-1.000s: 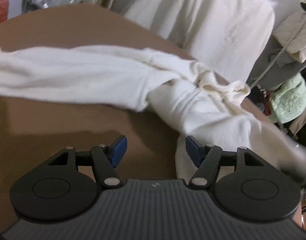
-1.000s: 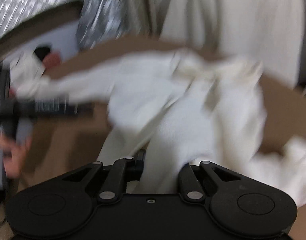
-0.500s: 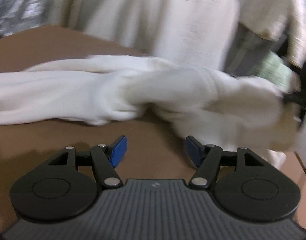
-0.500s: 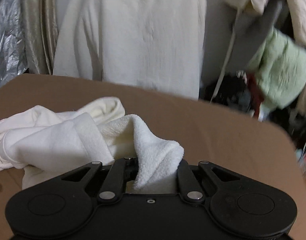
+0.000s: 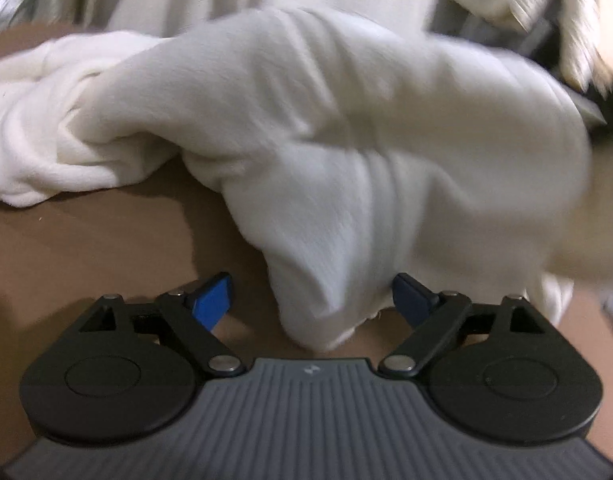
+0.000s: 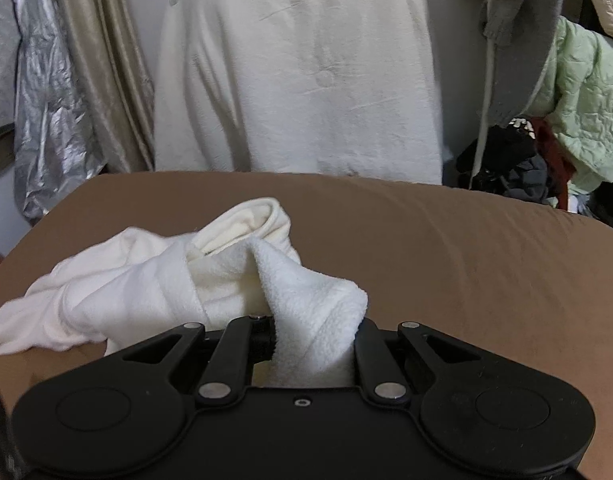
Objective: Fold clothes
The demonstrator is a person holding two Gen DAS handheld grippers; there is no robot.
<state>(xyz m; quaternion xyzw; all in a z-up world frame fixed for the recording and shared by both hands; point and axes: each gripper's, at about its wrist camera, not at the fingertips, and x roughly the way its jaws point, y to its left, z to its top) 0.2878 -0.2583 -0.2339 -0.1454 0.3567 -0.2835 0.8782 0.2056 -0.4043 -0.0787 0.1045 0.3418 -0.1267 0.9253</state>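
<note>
Your right gripper (image 6: 314,336) stays clamped on a fleecy fold of the white fleece garment (image 5: 326,152), and in the last second you've dragged it rightward across the brown table (image 6: 446,248), bunching it up. Your left gripper (image 5: 310,300), jaws wide, now straddles a hanging corner, holding nothing. It's bunched, not folded; looks ready for that second grip.

L gripper (image 5: 310,300): jaws spread wide, blue pads (image 5: 210,303) well apart, nothing clamped btwn them; sits low, pointing fwd. R gripper (image 6: 312,330): jaws drawn in close, pinching a fold of white garment (image 6: 310,300) btwn them; level, aimed fwd.
</note>
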